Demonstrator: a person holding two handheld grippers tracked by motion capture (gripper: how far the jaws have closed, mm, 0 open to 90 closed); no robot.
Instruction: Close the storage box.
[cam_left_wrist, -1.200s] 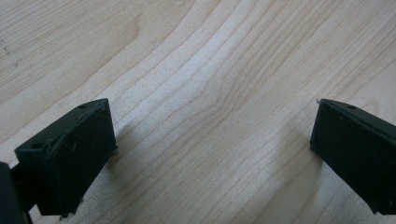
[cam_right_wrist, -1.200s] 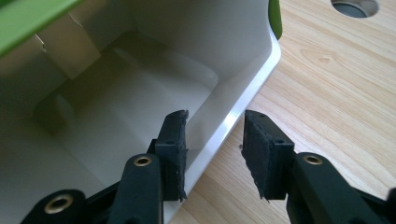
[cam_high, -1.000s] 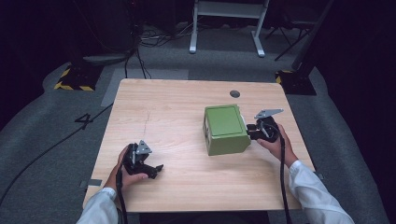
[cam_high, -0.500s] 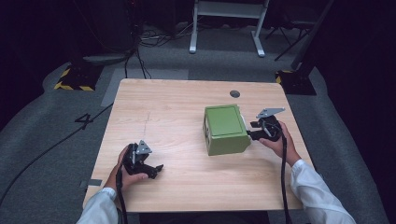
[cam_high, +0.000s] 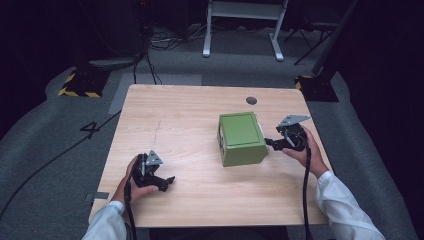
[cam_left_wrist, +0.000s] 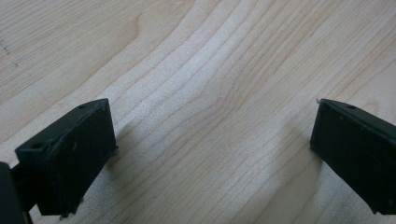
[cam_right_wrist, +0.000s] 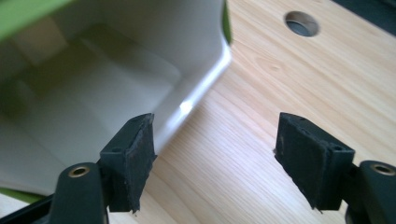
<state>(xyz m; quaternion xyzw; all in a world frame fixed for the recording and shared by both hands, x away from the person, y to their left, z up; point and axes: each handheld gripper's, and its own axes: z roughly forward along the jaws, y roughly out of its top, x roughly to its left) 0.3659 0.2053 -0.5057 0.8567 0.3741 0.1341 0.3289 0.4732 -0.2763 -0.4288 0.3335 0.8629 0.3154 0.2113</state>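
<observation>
Right of centre in the high view, the green box (cam_high: 242, 138) is set on the table (cam_high: 190, 115); beside it, the right gripper (cam_high: 272, 143) has just been opening, nothing clamped. At lower left, the left gripper (cam_high: 169, 183) is held open.

white sleeves (cam_high: 345, 205), black grippers, trailing cables

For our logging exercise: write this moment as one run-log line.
right gripper: jaws just opening, nothing between them, at green box | left gripper: open, resting on table
</observation>
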